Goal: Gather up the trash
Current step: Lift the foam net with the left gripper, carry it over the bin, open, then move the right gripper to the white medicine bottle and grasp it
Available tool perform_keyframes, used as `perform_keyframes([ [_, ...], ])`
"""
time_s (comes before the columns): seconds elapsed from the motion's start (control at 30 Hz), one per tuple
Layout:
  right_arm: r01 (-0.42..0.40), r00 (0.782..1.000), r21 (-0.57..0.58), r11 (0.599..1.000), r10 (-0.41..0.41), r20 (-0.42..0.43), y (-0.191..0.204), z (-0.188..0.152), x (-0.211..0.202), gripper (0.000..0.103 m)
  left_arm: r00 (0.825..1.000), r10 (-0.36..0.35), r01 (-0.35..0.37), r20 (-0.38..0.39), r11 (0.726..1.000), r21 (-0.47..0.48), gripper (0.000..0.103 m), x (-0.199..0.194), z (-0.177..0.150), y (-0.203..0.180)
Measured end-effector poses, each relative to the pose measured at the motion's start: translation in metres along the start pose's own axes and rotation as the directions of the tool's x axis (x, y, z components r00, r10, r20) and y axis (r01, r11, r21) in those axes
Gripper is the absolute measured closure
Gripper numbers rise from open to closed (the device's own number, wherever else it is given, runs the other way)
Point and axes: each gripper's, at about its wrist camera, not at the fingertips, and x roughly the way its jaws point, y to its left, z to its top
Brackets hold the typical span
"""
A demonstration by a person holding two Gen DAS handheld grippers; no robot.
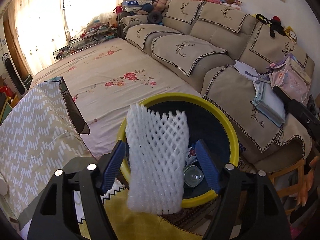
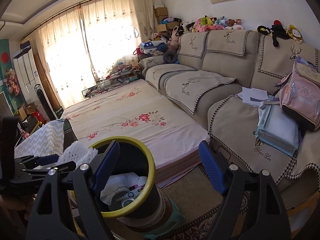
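A white foam fruit net point(image 1: 158, 160) hangs upright between the blue pads of my left gripper point(image 1: 160, 167), right over the mouth of a dark waste bin with a yellow rim point(image 1: 230, 124). Slim gaps show between the net and both pads, so the jaws stand open around it. From the right wrist view the net point(image 2: 77, 152) shows at the bin's left rim point(image 2: 149, 164). My right gripper point(image 2: 158, 160) is open and holds nothing, just above and right of the bin. Crumpled paper point(image 2: 120, 182) and a clear round container point(image 1: 193, 177) lie inside the bin.
The bin stands on a small green stool point(image 2: 174, 218) on a patterned rug. Behind it is a low bed with a floral sheet point(image 1: 112, 74). A beige sofa point(image 1: 200, 56) on the right carries papers, a folder and a pink backpack point(image 2: 302, 100). A patterned cushion point(image 1: 36, 124) is at the left.
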Motion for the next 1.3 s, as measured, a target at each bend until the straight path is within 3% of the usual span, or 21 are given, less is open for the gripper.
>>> perform_keyframes([
  [0.07, -0.003, 1.000, -0.006, 1.000, 0.003, -0.007, 0.004, -0.002, 0.002, 0.026, 0.999, -0.026, 0.026, 0.020, 1.000, -0.005, 0.017, -0.006, 0.000, 0.007],
  [0.2, -0.019, 1.000, -0.023, 1.000, 0.019, -0.009, 0.017, -0.003, 0.001, 0.026, 0.995, -0.094, 0.095, 0.017, 0.994, -0.062, 0.017, -0.010, 0.008, 0.010],
  [0.27, -0.022, 1.000, -0.040, 0.999, 0.022, -0.005, 0.023, -0.002, -0.002, 0.026, 0.995, -0.095, 0.097, 0.038, 0.994, -0.059, 0.017, -0.019, 0.006, 0.011],
  [0.43, -0.038, 0.999, -0.060, 0.997, 0.037, -0.021, 0.033, -0.003, 0.003, 0.026, 0.989, -0.003, 0.014, 0.150, 0.998, -0.068, 0.017, -0.067, -0.011, 0.029],
  [0.57, -0.069, 0.996, -0.090, 0.994, 0.064, -0.055, 0.049, -0.009, 0.011, 0.026, 0.965, 0.074, -0.033, 0.251, 0.986, -0.163, 0.015, -0.118, -0.040, 0.068],
  [0.77, -0.182, 0.978, -0.126, 0.975, 0.166, -0.128, 0.089, -0.012, 0.020, 0.026, 0.921, 0.240, -0.135, 0.308, 0.936, -0.326, 0.015, -0.189, -0.103, 0.150],
  [0.87, -0.258, 0.959, -0.150, 0.955, 0.234, -0.159, 0.119, -0.012, 0.021, 0.026, 0.881, 0.357, -0.219, 0.310, 0.889, -0.402, 0.013, -0.223, -0.137, 0.195],
  [1.0, -0.427, 0.895, -0.184, 0.885, 0.386, -0.224, 0.179, -0.010, 0.019, 0.026, 0.817, 0.508, -0.334, 0.273, 0.803, -0.494, 0.012, -0.252, -0.174, 0.249],
  [1.07, -0.510, 0.852, -0.216, 0.833, 0.454, -0.258, 0.217, -0.011, 0.016, 0.026, 0.772, 0.588, -0.399, 0.240, 0.743, -0.537, 0.012, -0.260, -0.191, 0.275],
  [1.13, -0.577, 0.810, -0.260, 0.774, 0.502, -0.303, 0.258, -0.016, 0.014, 0.026, 0.746, 0.631, -0.427, 0.213, 0.698, -0.575, 0.012, -0.265, -0.208, 0.295],
  [1.17, -0.616, 0.782, -0.286, 0.734, 0.529, -0.328, 0.281, -0.020, 0.013, 0.026, 0.736, 0.646, -0.426, 0.203, 0.674, -0.603, 0.012, -0.266, -0.217, 0.305],
  [1.3, -0.736, 0.670, -0.330, 0.591, 0.569, -0.477, 0.361, -0.044, 0.017, 0.026, 0.741, 0.647, -0.388, 0.183, 0.634, -0.669, 0.012, -0.264, -0.239, 0.326],
])
